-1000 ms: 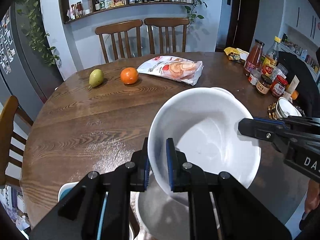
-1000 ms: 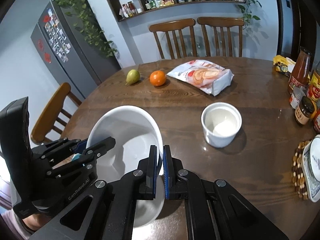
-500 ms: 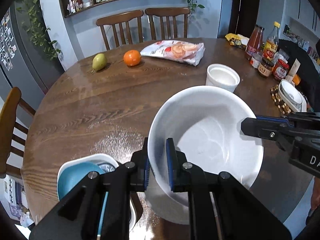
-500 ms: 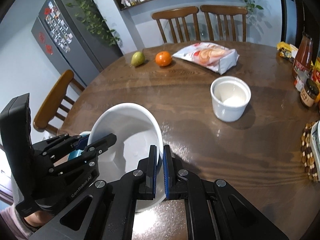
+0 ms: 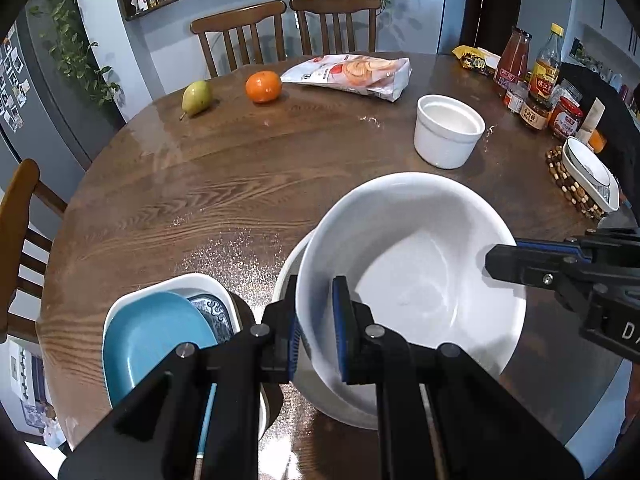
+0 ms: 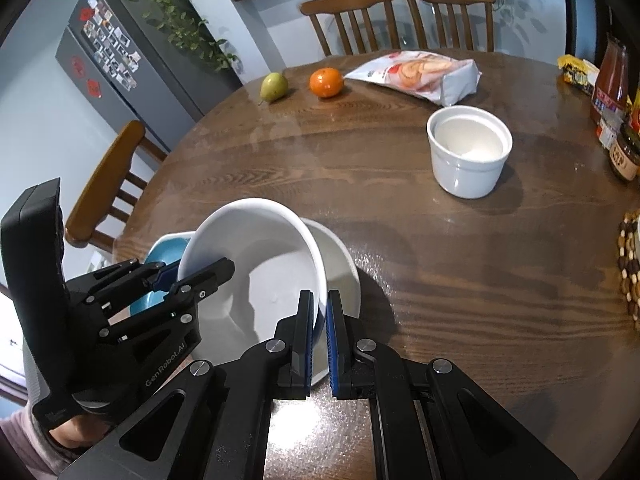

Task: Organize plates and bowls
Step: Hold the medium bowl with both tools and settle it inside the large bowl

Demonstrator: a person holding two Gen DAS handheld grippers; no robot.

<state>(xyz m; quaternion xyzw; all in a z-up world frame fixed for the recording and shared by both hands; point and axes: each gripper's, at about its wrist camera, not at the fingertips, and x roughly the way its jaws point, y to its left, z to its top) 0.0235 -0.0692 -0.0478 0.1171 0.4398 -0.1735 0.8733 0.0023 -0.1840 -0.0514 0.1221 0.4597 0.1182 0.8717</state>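
A large white bowl hangs tilted just above a second white bowl on the round wooden table. My left gripper is shut on its near-left rim. My right gripper is shut on the opposite rim. In the right wrist view the right gripper pinches the white bowl, the left gripper clamps the far side, and the lower bowl shows behind. A blue plate lies in a white dish at the left. A small white ramekin stands further back.
A pear, an orange and a snack bag lie at the far side. Jars and bottles crowd the right edge by a dish on a beaded trivet. Wooden chairs stand behind and at the left.
Both grippers have come down with the white bowl toward the lower bowl. The blue plate in its white dish and the ramekin have come into the left wrist view.
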